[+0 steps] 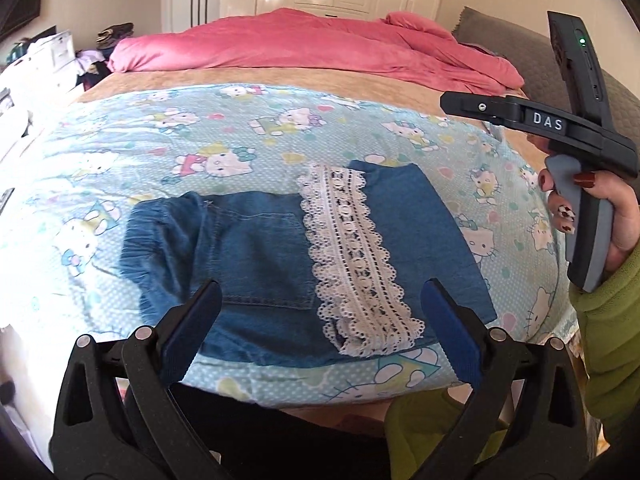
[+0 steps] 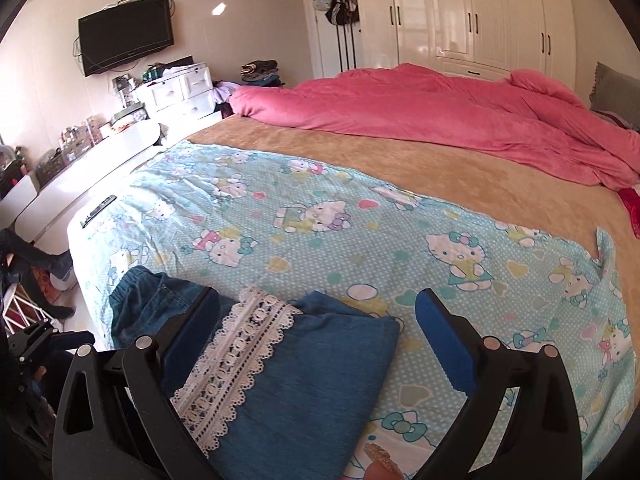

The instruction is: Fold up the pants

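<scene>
The pants lie folded on the cartoon sheet near the bed's front edge, waistband at the left, lace hem laid across the middle; the left gripper hangs above them, jaws spread, pinching nothing; the right gripper is likewise spread and empty over the folded end. The likely trouble: the top layer looks loose, so a low finger could snag the lace and drag the fold open; the bundle, so near the edge, might slide off.
</scene>
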Motion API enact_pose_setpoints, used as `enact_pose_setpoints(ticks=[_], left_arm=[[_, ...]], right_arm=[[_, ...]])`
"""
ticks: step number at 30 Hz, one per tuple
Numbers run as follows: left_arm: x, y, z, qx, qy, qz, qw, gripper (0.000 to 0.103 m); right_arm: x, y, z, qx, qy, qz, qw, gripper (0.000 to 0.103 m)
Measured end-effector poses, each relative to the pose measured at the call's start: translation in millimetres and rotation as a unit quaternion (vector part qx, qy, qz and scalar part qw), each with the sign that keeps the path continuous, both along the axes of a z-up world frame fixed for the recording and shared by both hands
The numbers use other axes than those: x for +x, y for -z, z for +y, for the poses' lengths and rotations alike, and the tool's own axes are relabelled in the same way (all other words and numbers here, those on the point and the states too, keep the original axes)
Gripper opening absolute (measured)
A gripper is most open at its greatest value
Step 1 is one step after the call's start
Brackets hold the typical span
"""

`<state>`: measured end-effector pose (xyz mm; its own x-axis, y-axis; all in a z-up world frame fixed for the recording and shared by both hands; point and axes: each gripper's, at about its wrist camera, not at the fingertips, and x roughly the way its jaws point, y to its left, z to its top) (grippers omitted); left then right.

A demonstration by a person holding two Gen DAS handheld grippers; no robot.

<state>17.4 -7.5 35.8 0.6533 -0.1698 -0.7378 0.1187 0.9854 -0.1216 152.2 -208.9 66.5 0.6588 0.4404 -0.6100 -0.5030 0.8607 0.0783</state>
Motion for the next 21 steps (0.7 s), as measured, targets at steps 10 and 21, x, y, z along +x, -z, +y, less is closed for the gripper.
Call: enact_pose_setpoints(ticks=[10,21], left_arm=[[-8,0,28,-0.016,-0.032,0.0,0.9994,0.094],[-8,26,92,-0.085,-0.108,0.032,0.99,0.093]], right_arm=[[-7,-10,40,-0.013,-0.043,-0.003,0.999,0.098],[-1,-1,94,-0.015,-0.106,0.036,0.994,0.098]])
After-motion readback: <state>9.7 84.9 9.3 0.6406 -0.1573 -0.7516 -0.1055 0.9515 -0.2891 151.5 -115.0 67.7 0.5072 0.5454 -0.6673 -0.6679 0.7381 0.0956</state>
